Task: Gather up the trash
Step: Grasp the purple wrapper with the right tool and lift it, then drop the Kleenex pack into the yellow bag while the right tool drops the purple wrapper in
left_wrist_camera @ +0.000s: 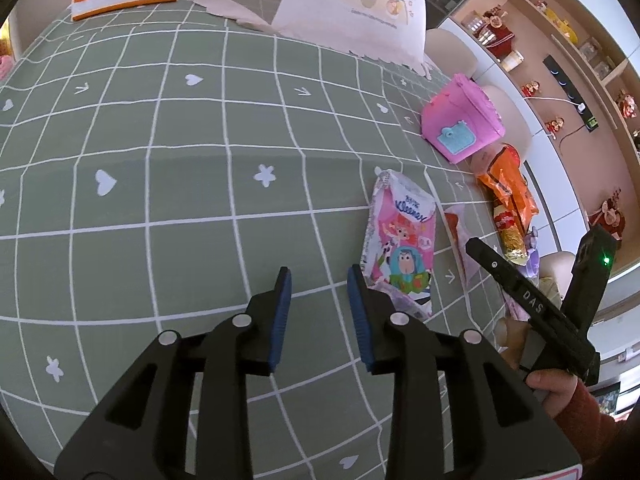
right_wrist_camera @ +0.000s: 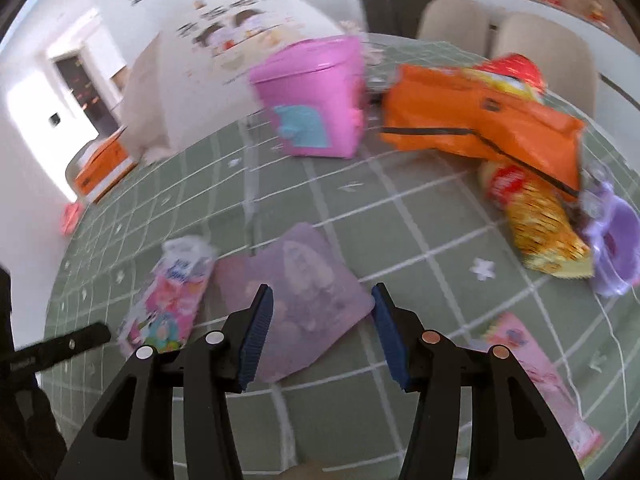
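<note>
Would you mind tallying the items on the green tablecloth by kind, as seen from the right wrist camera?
Wrappers and packets: 6 (tissue pack, purple packet, orange bag, gold snack bag, lilac wrapper, pink wrapper)
Pink bins: 1
Orange boxes: 1
White paper bags: 1
Total: 9

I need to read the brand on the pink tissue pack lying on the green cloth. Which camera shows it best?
The left wrist view: the tissue pack is sharp there, its Kleenex lettering readable, just beyond the left hand-held gripper. The right wrist view shows the same pack at lower left, motion-blurred, print unreadable.
</note>
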Available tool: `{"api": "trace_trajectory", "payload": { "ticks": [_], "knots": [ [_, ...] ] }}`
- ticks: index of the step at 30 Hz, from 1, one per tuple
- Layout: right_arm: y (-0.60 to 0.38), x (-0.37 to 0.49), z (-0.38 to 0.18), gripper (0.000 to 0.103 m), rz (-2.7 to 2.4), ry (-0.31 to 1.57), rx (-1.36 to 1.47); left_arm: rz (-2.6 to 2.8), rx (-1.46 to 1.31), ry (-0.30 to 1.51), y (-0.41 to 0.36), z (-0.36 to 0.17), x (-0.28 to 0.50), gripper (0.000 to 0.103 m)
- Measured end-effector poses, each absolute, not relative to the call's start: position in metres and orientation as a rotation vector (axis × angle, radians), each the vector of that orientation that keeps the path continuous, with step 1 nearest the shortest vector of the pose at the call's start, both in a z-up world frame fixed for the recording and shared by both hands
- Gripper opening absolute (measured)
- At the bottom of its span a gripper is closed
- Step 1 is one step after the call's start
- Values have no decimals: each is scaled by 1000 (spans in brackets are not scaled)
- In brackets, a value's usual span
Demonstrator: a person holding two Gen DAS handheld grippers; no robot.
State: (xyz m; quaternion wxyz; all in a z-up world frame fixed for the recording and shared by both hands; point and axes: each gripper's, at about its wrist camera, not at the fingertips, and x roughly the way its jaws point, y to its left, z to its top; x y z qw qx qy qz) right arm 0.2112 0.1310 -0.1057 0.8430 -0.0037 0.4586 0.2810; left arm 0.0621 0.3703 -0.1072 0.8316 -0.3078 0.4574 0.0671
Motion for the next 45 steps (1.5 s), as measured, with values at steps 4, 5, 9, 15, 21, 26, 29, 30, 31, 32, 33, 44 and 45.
{"api": "trace_trajectory", "payload": {
  "ticks": [4, 5, 9, 15, 21, 26, 29, 30, 31, 32, 33, 44, 45],
  "knots": [
    [147, 202, -103, 13, 656, 945, -146, 142, -653, 969, 368, -105, 62, 28],
    [146, 201, -101, 8, 667, 942, -147, 139, -651, 969, 367, -105, 63, 29],
    [132, 202, -77, 4, 693, 904, -108, 116, -647, 965, 357, -103, 70, 36],
    [97, 210, -42, 4, 657, 841, -49, 123, -636, 978, 341, -104, 87, 38],
    [61, 209, -28, 4, 602, 831, -37, 138, -553, 1012, 323, -105, 108, 7],
    [30, 207, -12, 4, 573, 802, -39, 75, -500, 947, 293, -75, 131, 3],
    [3, 210, 5, 4, 551, 767, -22, 38, -477, 898, 271, -50, 145, 3],
    [-10, 210, 13, 4, 542, 749, -16, 20, -471, 876, 261, -39, 151, 3],
    [-20, 211, 20, 4, 534, 734, -12, 2, -467, 859, 252, -30, 157, 3],
    [-31, 211, 26, 4, 524, 717, -9, -11, -464, 847, 243, -22, 162, 3],
    [-45, 211, 34, 4, 511, 698, -4, -34, -460, 830, 233, -13, 168, 3],
    [-201, 211, 90, 4, 340, 551, 39, -314, -338, 728, 62, 65, 234, 3],
    [-224, 209, 92, 4, 311, 544, 41, -338, -325, 731, 45, 67, 238, 3]
  ]
}}
